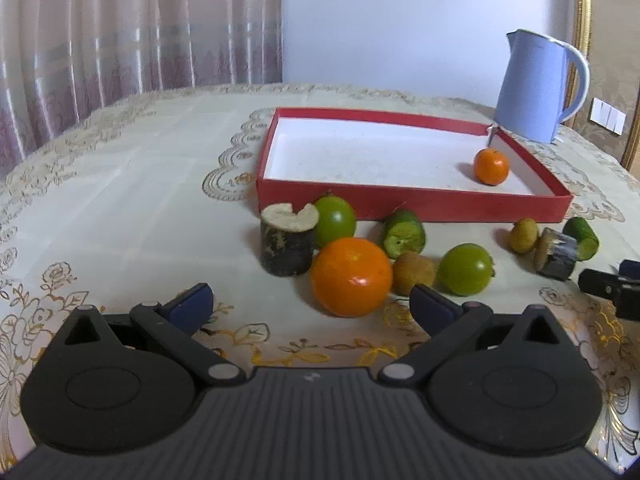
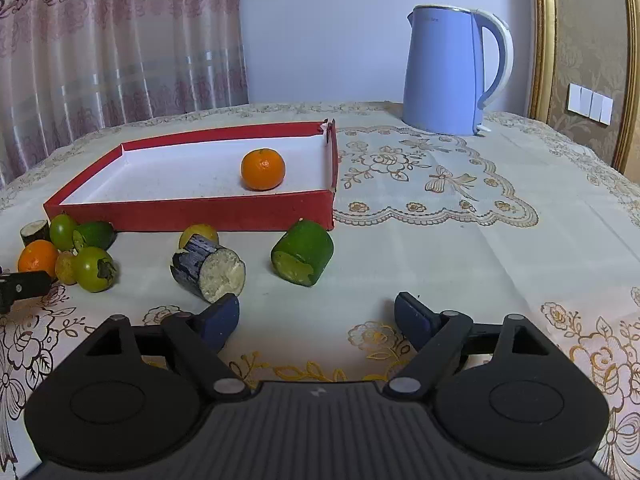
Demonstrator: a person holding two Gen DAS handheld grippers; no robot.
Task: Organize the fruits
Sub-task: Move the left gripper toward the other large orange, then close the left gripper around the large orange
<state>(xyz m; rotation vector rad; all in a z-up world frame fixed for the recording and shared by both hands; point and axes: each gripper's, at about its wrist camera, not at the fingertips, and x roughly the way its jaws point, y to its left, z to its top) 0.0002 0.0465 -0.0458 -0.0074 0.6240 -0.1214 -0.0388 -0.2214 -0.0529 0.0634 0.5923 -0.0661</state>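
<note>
- While both grippers hang low over the worktop (image 2: pixel 460 248), the left gripper (image 1: pixel 312 306) has its blue-padded fingers spread wide with nothing between them, and a large orange (image 1: pixel 351 277) lies just beyond their tips.
- The right gripper (image 2: pixel 316 320) is likewise spread apart and holds nothing; its left finger tip sits just beside the cut face of a dark-skinned cane piece (image 2: pixel 208 268).
- A red tray (image 2: pixel 192 210) with a white floor sits on the lace-patterned cloth, and a single small mandarin (image 2: pixel 263 169) rests inside it near the right wall.
- In front of the tray's near wall lies the rest of the fruit: a green round fruit (image 1: pixel 335 221) touching another dark cane stub (image 1: pixel 286 240) that stands on end, a green cut chunk (image 1: pixel 403 233), a brown kiwi (image 1: pixel 413 273) pressed against the large orange, and a second green round fruit (image 1: pixel 466 269) beside the kiwi.
- Further right, seen from the right wrist, a green cylinder piece (image 2: pixel 303 252) lies on its side near the tray's corner, and a yellowish fruit (image 2: pixel 199 233) peeks out behind the dark cane piece.
- A pale blue electric kettle (image 2: pixel 448 72) stands behind the tray, well apart from the fruit.
</note>
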